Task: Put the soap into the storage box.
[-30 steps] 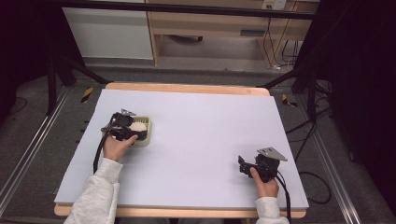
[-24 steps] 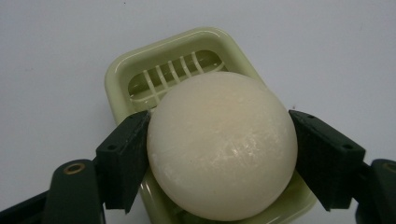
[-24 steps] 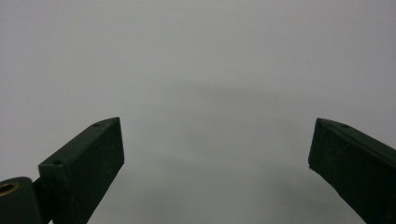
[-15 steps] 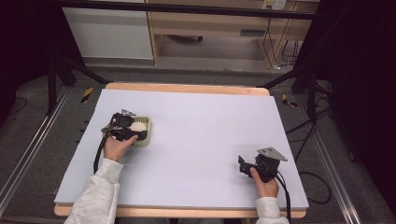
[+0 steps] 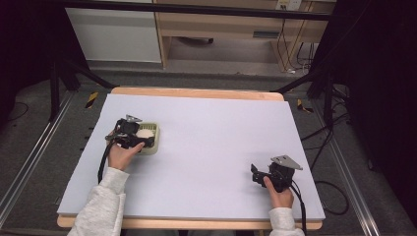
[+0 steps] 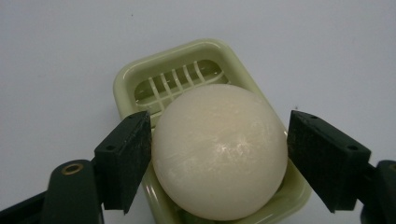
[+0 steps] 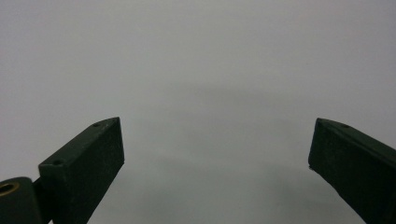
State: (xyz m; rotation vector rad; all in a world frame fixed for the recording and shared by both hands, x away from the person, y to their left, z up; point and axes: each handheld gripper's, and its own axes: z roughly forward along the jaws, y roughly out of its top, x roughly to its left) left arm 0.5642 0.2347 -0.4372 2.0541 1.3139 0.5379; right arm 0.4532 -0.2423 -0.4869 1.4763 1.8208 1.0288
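Observation:
A round, cream-white soap ball rests in a pale green slotted soap dish on the white table. The jaws of my left gripper press on the ball's two sides, so it is shut on the ball. In the high view, the left gripper is at the table's left, over the dish and the ball. At the front right, my right gripper points left. Its jaws stand wide apart, and the right gripper is open over bare table.
The white table top has a wooden edge showing at the back and front. Black frame legs and cables stand on the floor to either side. A wooden cabinet is behind the table.

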